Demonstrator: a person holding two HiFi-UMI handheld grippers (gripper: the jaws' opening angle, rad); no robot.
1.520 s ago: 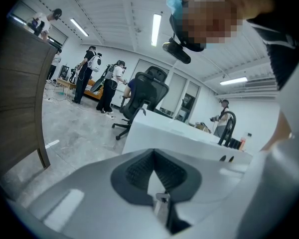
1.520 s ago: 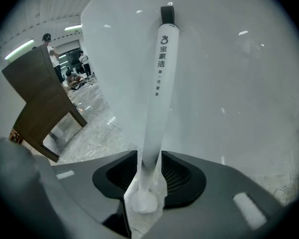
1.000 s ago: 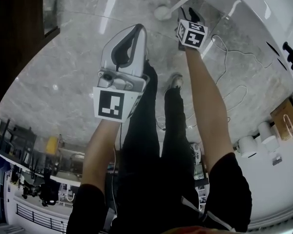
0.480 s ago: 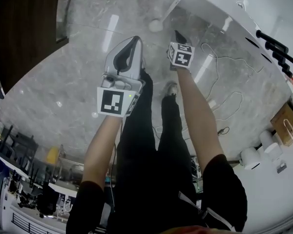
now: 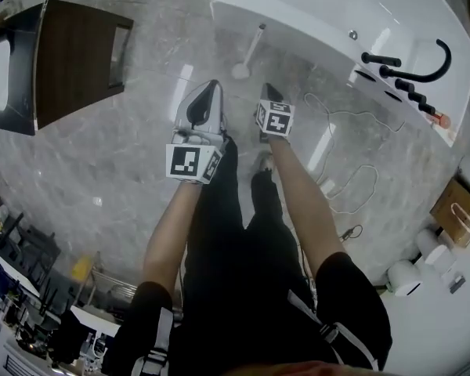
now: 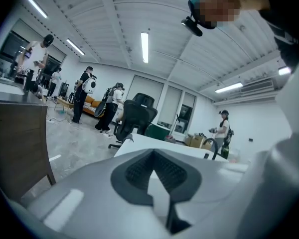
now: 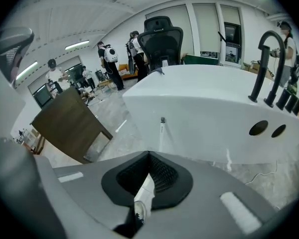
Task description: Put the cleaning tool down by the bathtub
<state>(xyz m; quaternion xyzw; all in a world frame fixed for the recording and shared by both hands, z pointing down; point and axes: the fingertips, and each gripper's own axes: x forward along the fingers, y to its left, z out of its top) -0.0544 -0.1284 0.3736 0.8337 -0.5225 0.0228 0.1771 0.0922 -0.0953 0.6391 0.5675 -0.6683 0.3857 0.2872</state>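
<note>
White long-handled cleaning tool: head on floor, handle tilted against white bathtub wall, upper centre.

The bathtub at one o'clock is white, its tap black. The cleaning tool is white, the floor grey-veined marble, the cabinet at ten o'clock dark brown.

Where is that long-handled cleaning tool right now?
In the head view's upper centre, the cleaning tool rests on the floor, right beside the white bathtub.
</note>
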